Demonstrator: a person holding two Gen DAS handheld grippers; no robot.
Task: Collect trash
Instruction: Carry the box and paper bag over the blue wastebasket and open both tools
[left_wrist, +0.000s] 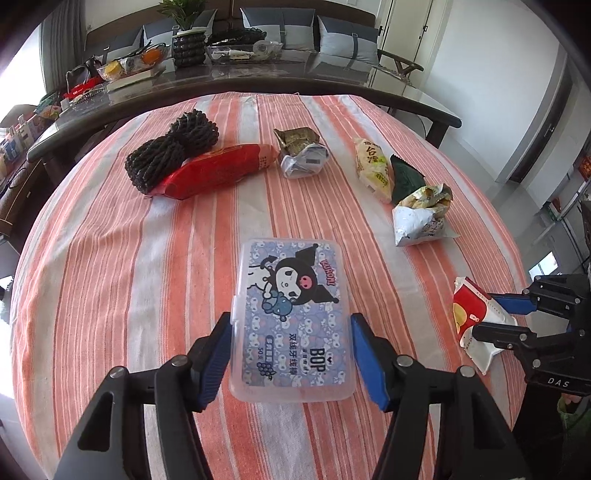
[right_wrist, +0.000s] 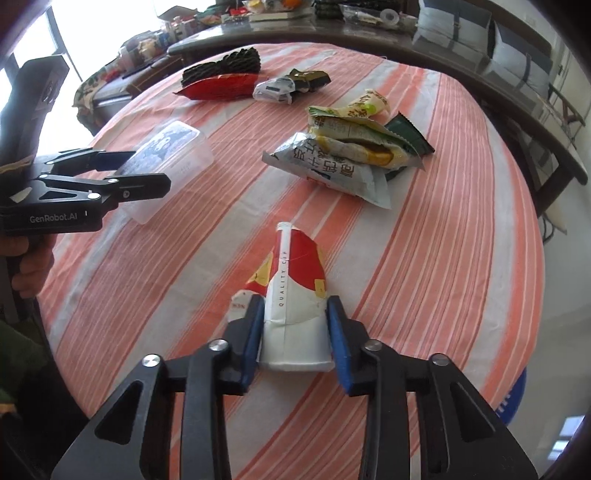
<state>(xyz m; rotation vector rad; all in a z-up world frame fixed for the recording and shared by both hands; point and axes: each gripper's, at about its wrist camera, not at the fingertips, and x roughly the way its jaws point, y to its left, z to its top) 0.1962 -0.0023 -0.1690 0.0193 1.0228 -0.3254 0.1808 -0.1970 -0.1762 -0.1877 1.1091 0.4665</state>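
A clear plastic floss box (left_wrist: 291, 295) with a cartoon label sits between the blue pads of my left gripper (left_wrist: 290, 343), which is shut on its two long sides. In the right wrist view the same box (right_wrist: 177, 147) hangs tilted in the left gripper (right_wrist: 149, 169), just above the cloth. My right gripper (right_wrist: 295, 332) is shut on a crushed red, white and yellow paper cup (right_wrist: 295, 273), its pads pressing both flanks. The left wrist view shows that cup (left_wrist: 469, 314) in the right gripper (left_wrist: 491, 317) at the table's right side.
On the orange-striped cloth (left_wrist: 110, 277) lie a red wrapper (left_wrist: 218, 170), black foam netting (left_wrist: 170, 151), a crumpled white and brown wrapper (left_wrist: 301, 151) and a pile of snack packets (left_wrist: 417, 206). A dark table (left_wrist: 258, 77) with a plant and bowls stands behind.
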